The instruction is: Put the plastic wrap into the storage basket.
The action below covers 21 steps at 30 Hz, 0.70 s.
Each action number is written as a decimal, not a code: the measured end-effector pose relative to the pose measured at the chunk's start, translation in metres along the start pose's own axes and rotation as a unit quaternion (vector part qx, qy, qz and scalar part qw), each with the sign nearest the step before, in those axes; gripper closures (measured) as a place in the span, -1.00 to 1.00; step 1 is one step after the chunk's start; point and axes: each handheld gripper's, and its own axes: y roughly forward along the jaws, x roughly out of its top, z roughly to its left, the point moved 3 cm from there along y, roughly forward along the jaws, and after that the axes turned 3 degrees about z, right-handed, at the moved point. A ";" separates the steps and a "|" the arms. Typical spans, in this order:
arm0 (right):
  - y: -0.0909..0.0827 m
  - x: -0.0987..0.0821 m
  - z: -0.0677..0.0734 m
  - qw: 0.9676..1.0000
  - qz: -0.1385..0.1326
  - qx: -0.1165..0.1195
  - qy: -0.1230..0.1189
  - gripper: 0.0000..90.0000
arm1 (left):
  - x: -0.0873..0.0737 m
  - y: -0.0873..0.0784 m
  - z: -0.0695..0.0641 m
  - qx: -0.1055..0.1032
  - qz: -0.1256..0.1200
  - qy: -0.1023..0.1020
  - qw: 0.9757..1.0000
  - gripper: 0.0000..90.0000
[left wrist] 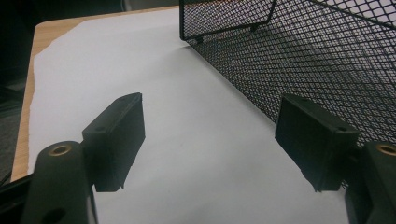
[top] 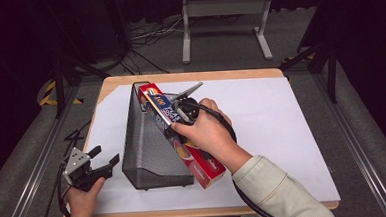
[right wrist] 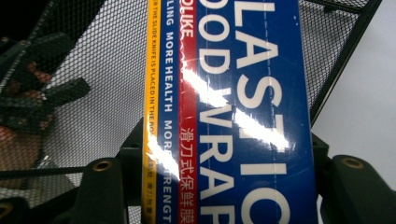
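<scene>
One plastic wrap box (top: 182,139) leans slanted into the one black mesh holder (top: 150,146) near the bench's (top: 302,133) left edge, clamped between the right gripper's (top: 179,116) jaws. The left gripper (top: 101,163), jaws spread and empty, sits at the front-left corner.

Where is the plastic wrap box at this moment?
In the high view, the plastic wrap box lies tilted against the right side of the black mesh file holder, held in the right claw near the table's middle.
</scene>
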 end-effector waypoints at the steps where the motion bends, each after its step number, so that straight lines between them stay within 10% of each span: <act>1: 0.002 0.001 0.000 1.000 0.001 -0.001 -0.002 -0.10 | 0.000 0.000 0.000 0.000 0.000 0.002 1.000 -0.45; 21: 0.035 0.005 0.004 0.999 0.046 -0.019 0.003 -0.10 | -0.003 -0.004 0.003 0.005 0.001 -0.001 1.000 -0.45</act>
